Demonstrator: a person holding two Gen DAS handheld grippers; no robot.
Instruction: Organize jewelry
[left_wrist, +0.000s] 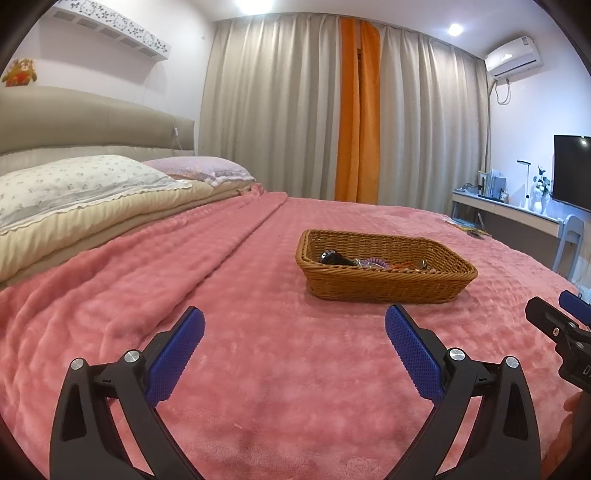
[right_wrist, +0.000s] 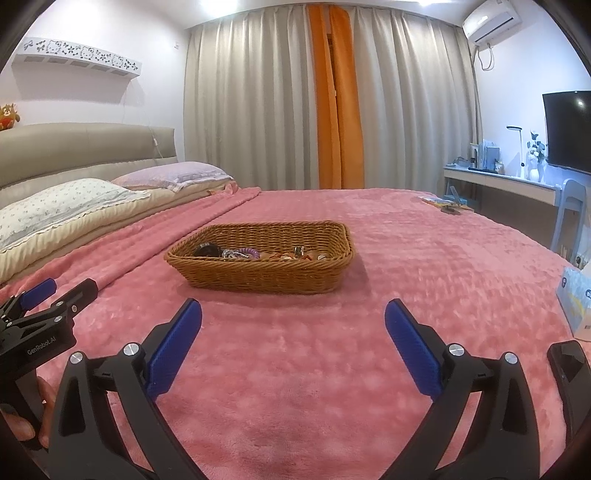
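Looks like either the very start or the very end of the job; can't tell which from the layout. Both grippers are off the goods, holding nothing.

- Left gripper (left_wrist: 294, 319): jaws spread wide, empty, hovering low over the pink blanket (left_wrist: 258, 369), basket ahead and slightly right.
- Right gripper (right_wrist: 293, 314): same, wide and empty, basket ahead and slightly left.
- Wicker basket (right_wrist: 258, 275) sits mid-bed, well apart from both grippers. The jewelry (right_wrist: 243, 254) is a small jumble on its floor: a dark piece at the left end, a purple coiled band, some orange and metallic bits. Individual items too small to identify.
- No jewelry visible loose on the blanket near the grippers. A few small items (right_wrist: 448, 205) lie at the far right edge of the bed; can't tell what they are.

Next move, my read: one gripper goes forward over the near rim and down into the basket. Pieces are small and tangled, so narrow the jaws first and single one out.

Readable text: "GenRobot.AI" on the left gripper's body in the right wrist view. Hello Kitty faces on the white wall shelf (right_wrist: 79, 55). Tissue box (right_wrist: 576, 299) at right has print, illegible.
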